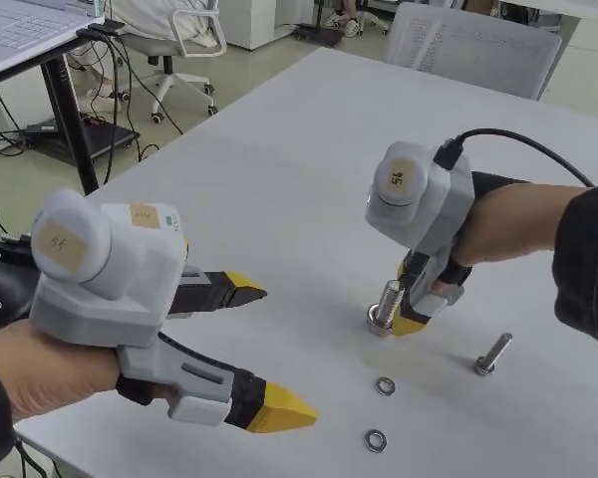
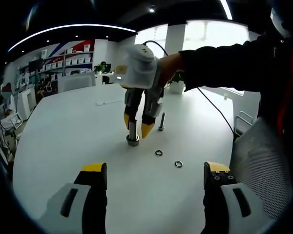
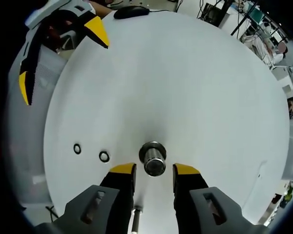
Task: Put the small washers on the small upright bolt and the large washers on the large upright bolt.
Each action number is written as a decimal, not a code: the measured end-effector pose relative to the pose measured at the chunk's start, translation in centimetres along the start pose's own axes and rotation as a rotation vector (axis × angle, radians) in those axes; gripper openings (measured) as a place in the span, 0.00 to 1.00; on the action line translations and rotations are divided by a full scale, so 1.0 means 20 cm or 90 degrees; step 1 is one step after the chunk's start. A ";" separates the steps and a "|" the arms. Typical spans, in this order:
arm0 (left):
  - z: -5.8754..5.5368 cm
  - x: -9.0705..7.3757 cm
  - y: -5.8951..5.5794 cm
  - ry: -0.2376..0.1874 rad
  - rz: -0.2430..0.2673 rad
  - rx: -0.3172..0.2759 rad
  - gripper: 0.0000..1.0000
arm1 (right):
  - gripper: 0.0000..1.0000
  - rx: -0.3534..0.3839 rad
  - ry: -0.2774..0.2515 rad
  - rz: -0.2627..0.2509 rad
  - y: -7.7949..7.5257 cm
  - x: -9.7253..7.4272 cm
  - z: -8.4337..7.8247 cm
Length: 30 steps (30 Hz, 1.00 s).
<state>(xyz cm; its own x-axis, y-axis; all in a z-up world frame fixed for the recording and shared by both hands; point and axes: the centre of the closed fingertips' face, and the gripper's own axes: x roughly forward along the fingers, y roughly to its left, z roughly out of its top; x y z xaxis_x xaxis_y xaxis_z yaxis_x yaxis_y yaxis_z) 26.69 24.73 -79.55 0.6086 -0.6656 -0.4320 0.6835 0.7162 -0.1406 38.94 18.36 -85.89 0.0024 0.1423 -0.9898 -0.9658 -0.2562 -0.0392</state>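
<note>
A wide white desk (image 1: 279, 179) runs away into an open office. Far left, a laptop (image 1: 20, 25) sits on a second, black-legged table, with cables trailing to the floor beneath it. A white office chair (image 1: 169, 40) stands behind that, and a grey mesh chair (image 1: 473, 50) is pushed up at the desk's far edge. A black mouse (image 1: 5, 294) lies at the near left.

Now the count: two bolts, two loose washers, two grippers. The large upright bolt (image 1: 384, 307) stands right of centre. The small upright bolt (image 1: 491, 356) is further right and a touch nearer, well apart from it. One washer (image 1: 385, 385) lies flat just on the near side of the large bolt, and the second washer (image 1: 376, 439) is nearer again; neither is on a bolt.

The right gripper (image 1: 399, 317) points straight down over the large bolt. Its yellow-tipped fingers are parted, one either side of the shaft, gripping nothing. The left gripper (image 1: 279, 351) hovers at the near left, clear of the desk, fingers spread wide and empty.
</note>
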 end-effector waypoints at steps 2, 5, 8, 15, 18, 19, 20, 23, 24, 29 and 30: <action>0.00 0.00 0.00 0.000 0.000 0.000 0.81 | 0.32 0.002 0.000 -0.001 0.00 -0.01 -0.01; 0.00 0.00 0.00 0.001 -0.001 0.000 0.81 | 0.32 0.007 -0.003 -0.002 0.00 -0.02 -0.02; 0.00 0.01 0.00 0.002 -0.002 0.002 0.81 | 0.32 0.013 -0.005 -0.005 0.00 -0.03 -0.04; 0.00 0.01 -0.01 0.005 -0.006 0.004 0.81 | 0.32 0.025 -0.010 -0.011 -0.01 -0.05 -0.07; 0.01 0.01 -0.01 0.006 -0.008 0.006 0.81 | 0.32 0.029 -0.014 -0.014 -0.01 -0.06 -0.07; 0.01 0.01 -0.01 0.006 -0.008 0.006 0.81 | 0.32 0.030 -0.015 -0.014 -0.01 -0.06 -0.07; 0.01 0.01 -0.01 0.006 -0.009 0.006 0.81 | 0.32 0.033 -0.016 -0.015 -0.01 -0.06 -0.08; 0.01 0.02 -0.01 0.007 -0.009 0.008 0.81 | 0.32 0.037 -0.023 -0.018 0.01 -0.07 -0.08; 0.01 0.02 -0.02 0.007 -0.010 0.009 0.81 | 0.32 0.039 -0.027 -0.019 0.01 -0.07 -0.08; 0.01 0.02 -0.02 0.008 -0.012 0.011 0.81 | 0.32 0.045 -0.040 -0.021 0.05 -0.11 -0.08; 0.02 0.02 -0.02 0.007 -0.012 0.010 0.81 | 0.31 0.047 -0.043 -0.021 0.05 -0.10 -0.08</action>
<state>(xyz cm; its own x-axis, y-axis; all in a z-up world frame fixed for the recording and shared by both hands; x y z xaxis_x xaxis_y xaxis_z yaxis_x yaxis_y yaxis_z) 26.83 24.10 -79.40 0.5908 -0.6765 -0.4396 0.7014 0.6999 -0.1344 38.36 16.22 -84.20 0.0196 0.2145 -0.9765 -0.9818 -0.1802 -0.0593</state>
